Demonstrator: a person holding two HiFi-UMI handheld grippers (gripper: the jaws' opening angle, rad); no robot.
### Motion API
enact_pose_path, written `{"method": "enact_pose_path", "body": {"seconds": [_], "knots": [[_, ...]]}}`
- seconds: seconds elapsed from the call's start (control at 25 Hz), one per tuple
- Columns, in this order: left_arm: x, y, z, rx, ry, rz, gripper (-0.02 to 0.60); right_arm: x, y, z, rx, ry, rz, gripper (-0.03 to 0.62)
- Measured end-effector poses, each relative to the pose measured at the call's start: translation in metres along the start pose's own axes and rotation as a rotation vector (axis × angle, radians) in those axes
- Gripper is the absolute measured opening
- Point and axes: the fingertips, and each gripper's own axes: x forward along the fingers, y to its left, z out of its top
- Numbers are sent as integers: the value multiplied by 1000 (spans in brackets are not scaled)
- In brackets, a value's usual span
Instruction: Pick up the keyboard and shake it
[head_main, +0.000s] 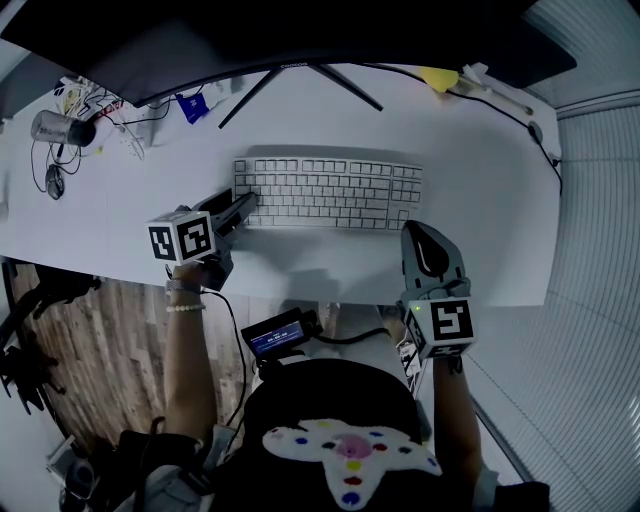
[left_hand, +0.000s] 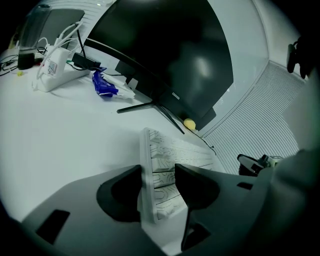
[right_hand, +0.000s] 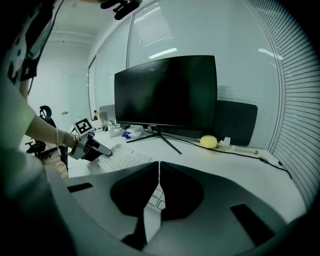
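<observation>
Between my left gripper's (left_hand: 156, 186) fingers (left_hand: 121, 194) sits the left end of the white keyboard (left_hand: 167, 159), pinched on its key side and underside. Fingers (right_hand: 182, 192) of my right gripper (right_hand: 159, 167) are pressed together, empty, near its right corner. Only the head view shows the keyboard whole, on the desk (head_main: 480, 235) below the monitor (head_main: 300, 30).

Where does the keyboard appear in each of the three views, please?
Head view: keyboard in the centre, just below the monitor.
Left gripper view: lower centre, its end between the jaws.
Right gripper view: left of centre, beyond the closed jaws.
Shared landmark: the monitor, behind the keyboard in every view.
</observation>
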Motion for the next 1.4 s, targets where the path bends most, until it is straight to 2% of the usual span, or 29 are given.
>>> {"method": "enact_pose_path", "body": {"seconds": [0.2, 0.4, 0.44, 0.52, 0.64, 0.76, 0.96, 1.16, 1.4], "knots": [[-6, -3, 3, -6, -15, -6, 212, 7, -19, -20, 55, 26, -6, 34], [-12, -6, 7, 5, -23, 1, 204, 19, -47, -39, 214, 65, -19, 38], [-12, -6, 7, 8, -23, 3, 204, 21, -53, -42, 248, 64, -13, 55], [-12, -8, 8, 9, -22, 4, 204, 28, -60, -48, 279, 70, 9, 159], [-13, -9, 8, 11, -19, 10, 204, 40, -66, -57, 341, 94, 61, 217], [-14, -9, 9, 14, -14, 15, 204, 52, -70, -68, 428, 132, 109, 235], [-14, -10, 9, 16, -10, 24, 204, 67, -70, -90, 450, 223, 184, 245], [-15, -10, 10, 11, 0, 26, 204, 74, -68, -96, 493, 268, 241, 252], [-14, -9, 9, 13, 6, 35, 204, 79, -55, -95, 467, 333, 333, 255]]}}
